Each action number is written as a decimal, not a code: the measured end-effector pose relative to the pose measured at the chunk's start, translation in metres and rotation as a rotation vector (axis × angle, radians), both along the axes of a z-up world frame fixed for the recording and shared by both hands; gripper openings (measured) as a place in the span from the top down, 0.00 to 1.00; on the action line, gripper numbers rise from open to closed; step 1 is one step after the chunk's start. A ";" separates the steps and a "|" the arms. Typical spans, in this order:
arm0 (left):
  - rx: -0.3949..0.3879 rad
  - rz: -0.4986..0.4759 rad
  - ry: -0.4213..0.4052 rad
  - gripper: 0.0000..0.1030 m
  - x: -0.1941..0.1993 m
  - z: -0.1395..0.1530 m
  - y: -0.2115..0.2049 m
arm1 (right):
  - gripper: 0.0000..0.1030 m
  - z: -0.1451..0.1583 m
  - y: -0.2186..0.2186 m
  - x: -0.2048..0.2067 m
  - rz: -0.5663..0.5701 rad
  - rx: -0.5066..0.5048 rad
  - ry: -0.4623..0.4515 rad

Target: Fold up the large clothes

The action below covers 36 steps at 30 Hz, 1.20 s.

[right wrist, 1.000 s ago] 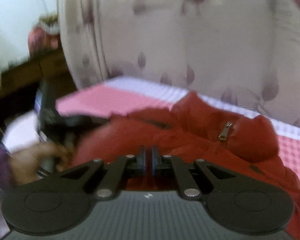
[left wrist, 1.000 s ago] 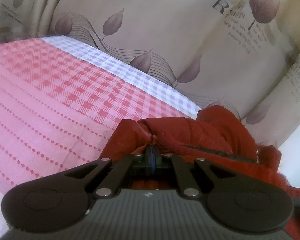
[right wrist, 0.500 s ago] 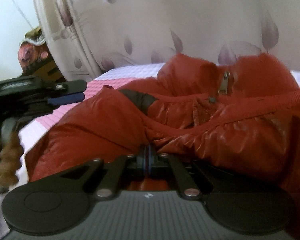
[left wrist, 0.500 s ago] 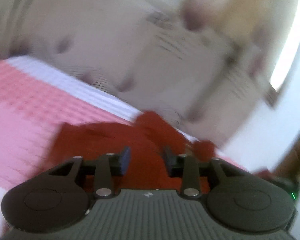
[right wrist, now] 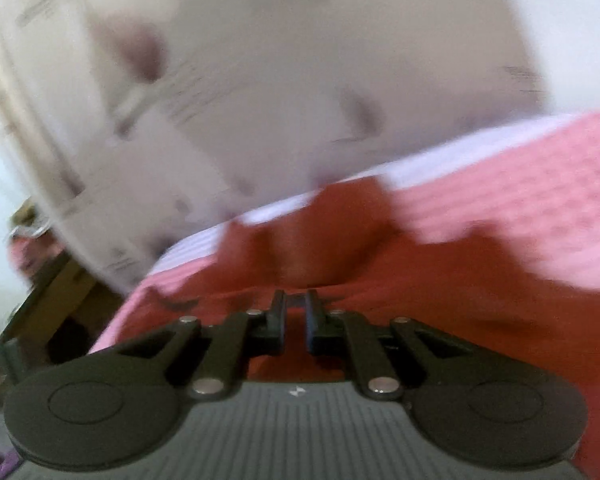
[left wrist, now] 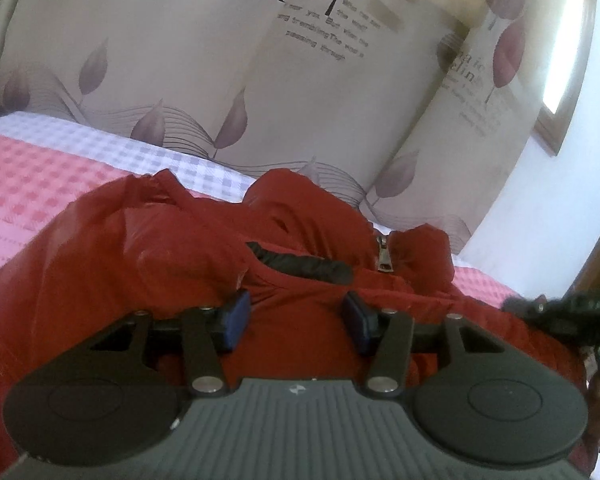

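- Red puffer jacket (left wrist: 172, 264) lay bunched on the bed (left wrist: 28, 168), over the pink-checked cover, near the bed's far edge by the curtain.
- Jacket's metal zipper pull (left wrist: 383, 254) sat at 1 o'clock from the left hand-held gripper (left wrist: 296, 318); a black-lined opening (left wrist: 300, 264) lay just at 12 o'clock of it.
- Left hand-held gripper: blue-padded fingers (left wrist: 236, 316) stood wide apart over the red fabric, nothing clamped.
- Right hand-held gripper (right wrist: 296, 320): fingers nearly together with a narrow gap; red fabric showed behind the gap, nothing pinched between them. View motion-blurred.
- In the left wrist view, the other hand-held gripper showed as a dark shape at 3 o'clock, at the jacket's edge.
- Leaf-printed curtain (left wrist: 260, 80) with lettering hung behind the bed, 12 o'clock.
- Wooden furniture (right wrist: 56, 296) at 9 o'clock in the right wrist view, blurred.
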<state>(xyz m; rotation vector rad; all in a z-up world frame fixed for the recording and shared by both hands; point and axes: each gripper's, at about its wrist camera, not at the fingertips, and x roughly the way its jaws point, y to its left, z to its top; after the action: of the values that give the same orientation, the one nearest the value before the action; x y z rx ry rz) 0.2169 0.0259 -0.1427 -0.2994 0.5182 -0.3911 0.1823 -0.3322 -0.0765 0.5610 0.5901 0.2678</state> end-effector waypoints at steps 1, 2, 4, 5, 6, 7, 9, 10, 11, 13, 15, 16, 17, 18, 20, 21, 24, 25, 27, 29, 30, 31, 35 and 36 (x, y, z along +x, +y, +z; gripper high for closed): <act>-0.006 0.001 0.001 0.47 -0.002 -0.001 0.001 | 0.93 -0.006 -0.013 -0.002 -0.043 -0.006 0.017; -0.010 0.002 0.001 0.47 -0.001 -0.003 0.001 | 0.94 -0.015 -0.025 -0.004 -0.066 0.001 0.033; -0.016 0.002 0.003 0.46 -0.001 -0.005 0.003 | 1.00 -0.033 -0.039 -0.007 -0.081 0.048 0.049; -0.019 0.003 0.006 0.46 -0.002 -0.005 0.003 | 1.00 -0.039 -0.039 -0.008 -0.080 0.053 0.046; -0.020 0.001 0.010 0.46 -0.002 -0.006 0.003 | 1.00 -0.043 -0.038 -0.008 -0.076 0.038 0.039; -0.027 0.000 0.014 0.46 -0.001 -0.007 0.004 | 1.00 -0.045 -0.033 -0.009 -0.070 0.003 0.034; -0.031 0.006 0.023 0.46 0.000 -0.010 0.005 | 1.00 -0.050 -0.022 -0.009 -0.079 -0.066 0.029; -0.023 0.006 0.026 0.46 0.000 -0.010 0.004 | 1.00 -0.049 -0.020 -0.010 -0.081 -0.114 0.032; -0.018 0.007 0.027 0.46 0.001 -0.010 0.003 | 1.00 -0.047 -0.013 -0.011 -0.081 -0.181 0.036; -0.021 0.005 0.031 0.46 0.001 -0.011 0.004 | 1.00 -0.046 -0.002 -0.009 -0.081 -0.255 0.040; -0.018 0.004 0.035 0.46 0.001 -0.010 0.005 | 1.00 -0.047 -0.005 -0.010 -0.085 -0.258 0.035; -0.008 0.006 0.030 0.46 0.000 -0.009 0.003 | 1.00 -0.047 -0.004 -0.011 -0.087 -0.268 0.031; 0.005 0.008 0.023 0.46 -0.001 -0.009 0.002 | 1.00 -0.047 -0.001 -0.012 -0.091 -0.289 0.026; 0.025 0.007 0.021 0.46 -0.002 -0.007 0.000 | 1.00 -0.046 0.002 -0.012 -0.094 -0.310 0.022; 0.062 0.005 0.023 0.46 -0.002 -0.002 -0.003 | 1.00 -0.046 0.007 -0.012 -0.102 -0.352 0.013; 0.070 0.006 0.026 0.45 -0.002 0.000 -0.004 | 1.00 -0.044 0.009 -0.013 -0.104 -0.364 0.009; 0.110 0.012 0.030 0.44 -0.003 0.005 -0.008 | 1.00 -0.044 0.008 -0.013 -0.107 -0.360 0.005; 0.129 0.016 0.026 0.42 -0.004 0.007 -0.010 | 1.00 -0.044 0.008 -0.015 -0.109 -0.360 0.003; 0.161 0.026 0.017 0.39 -0.005 0.008 -0.014 | 1.00 -0.043 0.010 -0.017 -0.113 -0.370 -0.003; 0.174 0.031 0.012 0.37 -0.005 0.007 -0.015 | 1.00 -0.042 0.012 -0.020 -0.119 -0.383 -0.015; 0.172 0.033 0.012 0.37 -0.004 0.007 -0.015 | 1.00 -0.042 0.012 -0.021 -0.121 -0.384 -0.019; 0.173 0.035 0.011 0.36 -0.004 0.007 -0.015 | 1.00 -0.042 0.013 -0.021 -0.123 -0.386 -0.021; 0.186 0.039 0.002 0.35 -0.006 0.006 -0.017 | 1.00 -0.041 0.015 -0.022 -0.127 -0.406 -0.032; 0.189 0.040 0.000 0.34 -0.007 0.006 -0.018 | 1.00 -0.040 0.016 -0.023 -0.127 -0.413 -0.033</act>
<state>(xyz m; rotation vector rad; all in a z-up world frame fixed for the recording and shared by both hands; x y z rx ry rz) 0.2102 0.0080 -0.1367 -0.1272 0.5439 -0.3008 0.1598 -0.3163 -0.1168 0.1929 0.5562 0.0307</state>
